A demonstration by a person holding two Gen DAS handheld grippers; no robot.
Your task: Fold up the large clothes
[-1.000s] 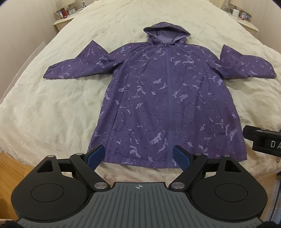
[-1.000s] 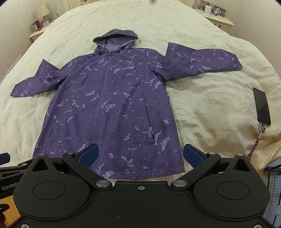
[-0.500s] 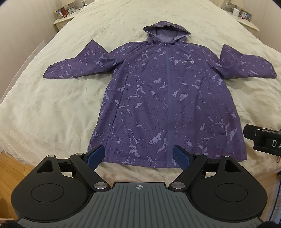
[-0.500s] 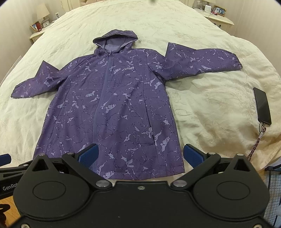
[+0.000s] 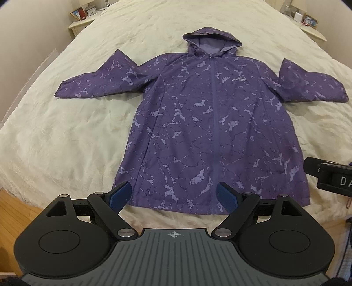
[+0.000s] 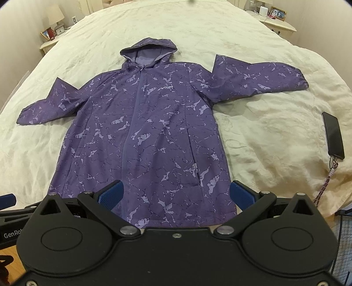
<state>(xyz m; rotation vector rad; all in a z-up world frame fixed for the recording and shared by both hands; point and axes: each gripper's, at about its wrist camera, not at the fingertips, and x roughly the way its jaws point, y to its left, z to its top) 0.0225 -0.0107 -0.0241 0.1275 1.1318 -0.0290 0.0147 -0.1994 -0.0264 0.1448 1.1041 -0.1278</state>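
A big purple jacket lies flat on a wide bed. The bed has a cream cover. The jacket has light purple marks all over it. It faces up and its zip is closed down the middle. The hood points to the far end of the bed. One sleeve sticks out to the left and the other sleeve sticks out to the right. Both sleeves lie flat on the cover. The bottom edge of the jacket is near the close edge of the bed.

The left hand-held gripper is above the bottom edge of the jacket, toward its left side. Its two blue pads are far apart. It holds nothing and does not touch the jacket.

The right hand-held gripper is above the bottom edge too, toward the right side of the jacket. Its blue pads are also spread wide. Nothing is between them but the jacket far below.

A black phone lies on the bed cover to the right, well apart from the jacket. A cord hangs from its near end. A small side table with a lamp stands by the far left corner of the bed. Another side table stands at the far right.
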